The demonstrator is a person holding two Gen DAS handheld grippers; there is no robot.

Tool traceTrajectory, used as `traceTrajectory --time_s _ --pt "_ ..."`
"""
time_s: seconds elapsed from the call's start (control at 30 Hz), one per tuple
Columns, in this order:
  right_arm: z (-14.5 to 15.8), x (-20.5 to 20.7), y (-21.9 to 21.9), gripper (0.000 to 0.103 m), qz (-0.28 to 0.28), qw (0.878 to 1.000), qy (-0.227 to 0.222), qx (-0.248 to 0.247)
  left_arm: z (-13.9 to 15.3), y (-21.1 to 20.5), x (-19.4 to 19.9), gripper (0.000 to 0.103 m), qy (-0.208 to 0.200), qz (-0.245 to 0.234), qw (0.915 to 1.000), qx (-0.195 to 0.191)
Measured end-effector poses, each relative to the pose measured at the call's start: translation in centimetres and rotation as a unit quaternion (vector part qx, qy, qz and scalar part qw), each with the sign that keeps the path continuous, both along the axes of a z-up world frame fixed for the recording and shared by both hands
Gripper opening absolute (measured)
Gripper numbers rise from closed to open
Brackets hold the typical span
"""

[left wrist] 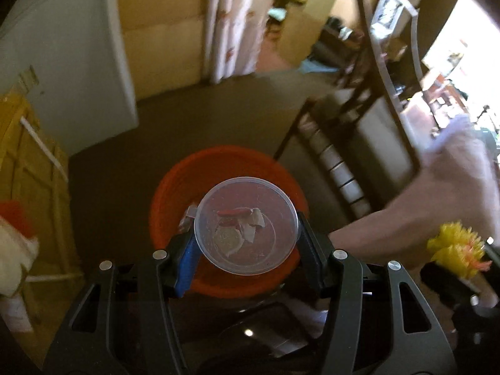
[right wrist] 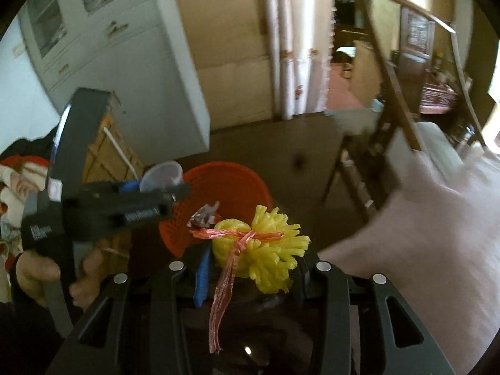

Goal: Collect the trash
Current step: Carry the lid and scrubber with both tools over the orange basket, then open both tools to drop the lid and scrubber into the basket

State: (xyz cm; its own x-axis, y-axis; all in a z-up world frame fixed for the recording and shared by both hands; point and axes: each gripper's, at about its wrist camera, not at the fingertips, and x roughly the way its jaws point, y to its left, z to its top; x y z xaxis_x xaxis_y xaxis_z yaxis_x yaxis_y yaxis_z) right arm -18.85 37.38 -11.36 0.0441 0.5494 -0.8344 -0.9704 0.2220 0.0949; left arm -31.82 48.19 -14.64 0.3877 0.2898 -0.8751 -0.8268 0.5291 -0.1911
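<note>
Over the orange basket [left wrist: 175, 187], in the left wrist view, I see the left gripper [left wrist: 247, 240] pinching a clear cup [left wrist: 247, 225] of scraps; tilting it early would spill them on the floor. Right wrist view: the right gripper [right wrist: 250, 259] clamps a yellow bundle [right wrist: 265, 250], seemingly just short of the basket rim [right wrist: 231, 168]; release now risks a miss.

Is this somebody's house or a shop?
Most likely a home's living or dining room: a white cupboard with glass doors, a patterned curtain over a doorway, and a wooden chair on the floor.
</note>
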Motion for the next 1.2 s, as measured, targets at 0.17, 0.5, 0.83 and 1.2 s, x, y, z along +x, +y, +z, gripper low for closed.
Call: traceTrajectory --time_s 0.17,0.5,0.83,1.2 --pt "-3.4 -1.2 3.7 0.041 0.021 0.999 0.018 -0.026 -3.7 2.0 -1.0 0.056 0.031 0.017 0.9986 -0.039" --pt "-8.7 -0.5 6.5 0.041 0.026 0.996 0.048 -0.066 -6.9 2.6 0.4 0.056 0.09 0.023 0.9951 -0.034" --pt "-12.2 0.3 9.5 0.042 0.027 0.992 0.082 -0.093 -8.7 3.5 0.9 0.056 0.11 0.026 0.9928 -0.04" --pt "-13.7 1.4 10.1 0.059 -0.004 0.988 0.111 -0.107 -9.2 3.7 0.8 0.057 0.118 0.032 0.9915 -0.043"
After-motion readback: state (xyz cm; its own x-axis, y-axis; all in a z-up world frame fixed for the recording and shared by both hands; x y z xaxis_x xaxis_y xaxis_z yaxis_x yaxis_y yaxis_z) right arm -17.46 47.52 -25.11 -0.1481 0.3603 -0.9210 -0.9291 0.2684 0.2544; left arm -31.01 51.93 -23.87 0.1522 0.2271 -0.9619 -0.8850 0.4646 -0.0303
